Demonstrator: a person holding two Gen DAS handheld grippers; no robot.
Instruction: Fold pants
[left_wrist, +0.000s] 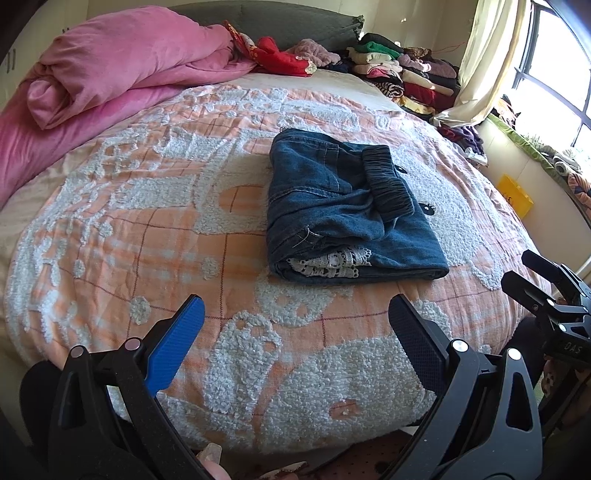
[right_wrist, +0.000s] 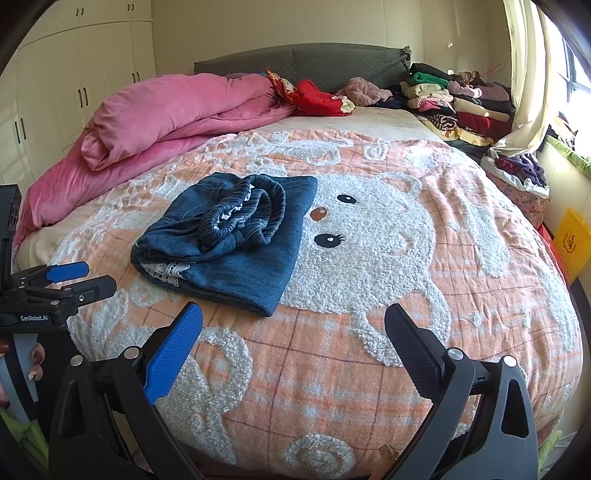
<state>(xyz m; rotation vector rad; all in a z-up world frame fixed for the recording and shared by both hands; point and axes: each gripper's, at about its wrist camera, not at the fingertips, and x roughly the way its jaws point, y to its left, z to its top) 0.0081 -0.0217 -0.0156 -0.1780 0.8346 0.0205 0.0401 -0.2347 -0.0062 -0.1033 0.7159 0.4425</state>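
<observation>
On the orange-and-white fleecy bedspread (right_wrist: 369, 369) lie folded dark blue denim pants (left_wrist: 347, 214) — elastic waistband on top. Left gripper (left_wrist: 295, 332) and right gripper (right_wrist: 293, 332) hover near, well apart from them — both open, empty.

1. You are working in a home bedroom: a bed (right_wrist: 369, 369) fills both views, spread with an orange checked blanket bearing a fluffy white bear.
2. A padded grey headboard (right_wrist: 314, 62) stands at its far end, against a plain wall.
3. A pink duvet (right_wrist: 177, 110) lies bundled along one side of the bed.
4. Stacks of folded clothes (right_wrist: 454, 99) (many colours, piled near the window side) sit at the head of the bed.
5. Cream wardrobe doors (right_wrist: 74, 81) with dark handles line one wall.
6. A pale curtain (right_wrist: 528, 92) hangs by a bright window (left_wrist: 554, 66).
</observation>
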